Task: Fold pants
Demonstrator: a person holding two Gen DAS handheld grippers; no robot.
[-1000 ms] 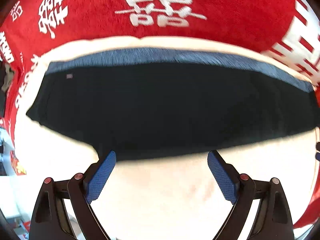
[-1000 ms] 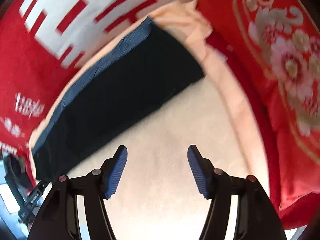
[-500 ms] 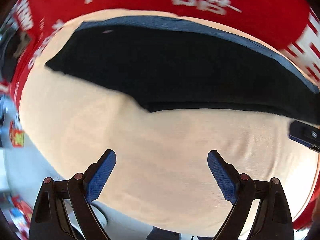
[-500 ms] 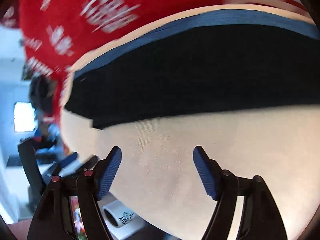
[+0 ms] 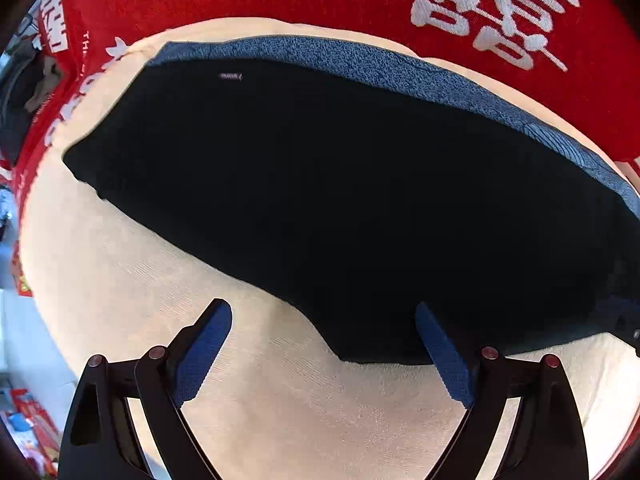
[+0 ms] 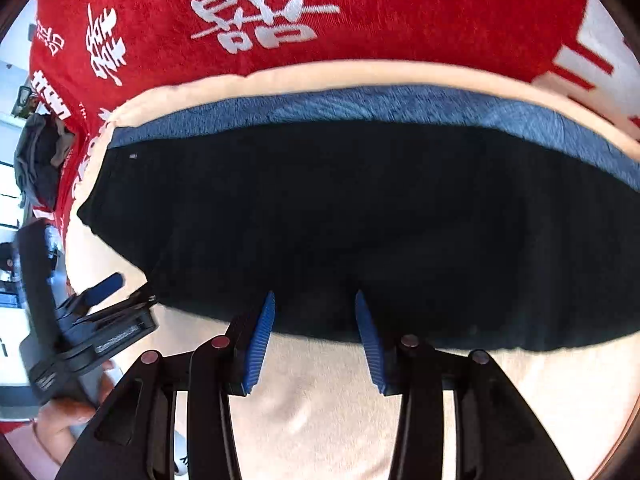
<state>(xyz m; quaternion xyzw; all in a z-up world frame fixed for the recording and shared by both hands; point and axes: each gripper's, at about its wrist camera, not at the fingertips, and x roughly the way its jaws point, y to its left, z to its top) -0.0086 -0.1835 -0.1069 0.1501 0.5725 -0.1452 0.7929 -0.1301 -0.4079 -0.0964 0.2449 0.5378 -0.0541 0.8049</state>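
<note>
Your left gripper: spread wide over the black pants' near edge, gripping nothing. Your right gripper: jaws just been closing, part-open astride the pants' hem, pads not pressing.

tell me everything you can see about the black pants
The pants are black, soft-looking fabric with a blue-grey ribbed band along the far edge and a tiny tag near the far left corner. They lie flat, spread wide on a cream cloth over a red blanket. The right tongs, just closing, straddle the near hem; the left tongs hang open at its corner.
</note>
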